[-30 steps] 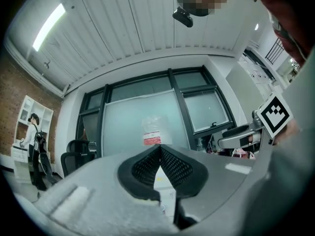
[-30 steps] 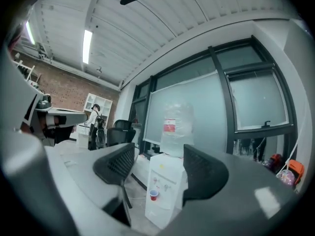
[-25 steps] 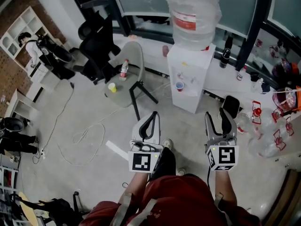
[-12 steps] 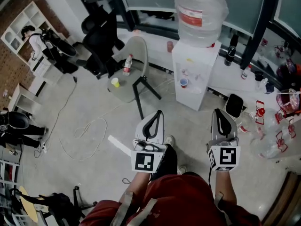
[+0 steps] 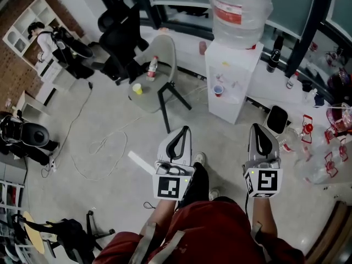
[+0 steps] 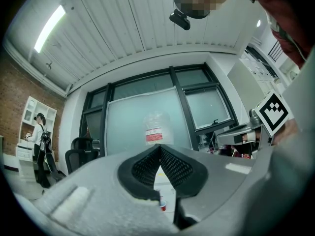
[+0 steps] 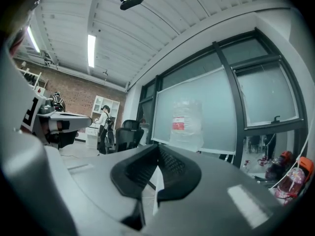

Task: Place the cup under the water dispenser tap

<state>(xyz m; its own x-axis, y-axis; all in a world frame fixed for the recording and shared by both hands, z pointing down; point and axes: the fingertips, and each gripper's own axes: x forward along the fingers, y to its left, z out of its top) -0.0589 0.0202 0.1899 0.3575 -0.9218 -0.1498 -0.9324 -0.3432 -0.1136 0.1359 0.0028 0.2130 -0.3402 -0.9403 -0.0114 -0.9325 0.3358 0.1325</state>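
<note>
Grey chair (image 5: 164, 56) (yellow cup (image 5: 137, 88) on seat) beside white water dispenser (image 5: 235, 73)

Approach to water dispenser (image 5: 234, 76): open floor, obstacles on both flanks.
Bare floor (image 5: 220, 142) runs clear from the near side to the dispenser front. Left: grey chair (image 5: 165, 54), legs splayed toward the path; loose cable (image 5: 102, 146) beyond it. Right: black bin (image 5: 276, 119), then bottles and red frames (image 5: 308, 130).

Likely office: desk chairs (image 5: 118, 32), water dispenser (image 5: 231, 78), shelves (image 5: 26, 25).
</note>
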